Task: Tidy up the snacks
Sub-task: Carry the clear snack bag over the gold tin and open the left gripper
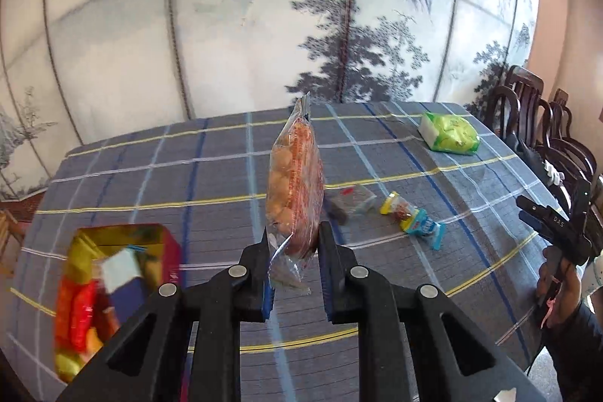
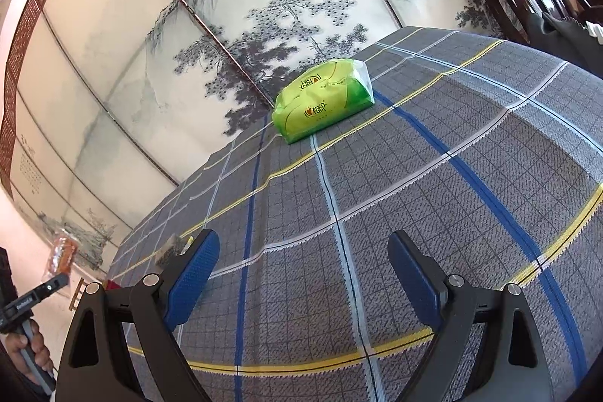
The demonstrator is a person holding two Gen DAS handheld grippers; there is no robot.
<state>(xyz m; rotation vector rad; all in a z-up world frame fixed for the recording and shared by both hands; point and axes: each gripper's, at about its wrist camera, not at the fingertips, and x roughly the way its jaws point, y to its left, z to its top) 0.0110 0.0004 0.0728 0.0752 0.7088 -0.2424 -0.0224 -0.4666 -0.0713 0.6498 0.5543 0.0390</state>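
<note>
My left gripper (image 1: pixel 294 243) is shut on the lower end of a clear bag of round golden snacks (image 1: pixel 296 191), which stands up between the pads, lifted above the checked tablecloth (image 1: pixel 211 183). A red and gold box (image 1: pixel 113 289) holding several snack packets sits low at the left. A small dark packet (image 1: pixel 350 202) and a yellow and blue packet (image 1: pixel 412 219) lie on the cloth to the right. My right gripper (image 2: pixel 303 274) stands open over bare cloth, nothing between its fingers. In the right wrist view the lifted bag (image 2: pixel 62 253) shows at the far left.
A green tissue pack (image 2: pixel 324 98) lies near the table's far edge, also seen as the green pack (image 1: pixel 448 132) in the left wrist view. Dark wooden chairs (image 1: pixel 535 115) stand at the right. A painted screen (image 1: pixel 226 25) backs the table. A hand (image 1: pixel 557 292) holds the right gripper.
</note>
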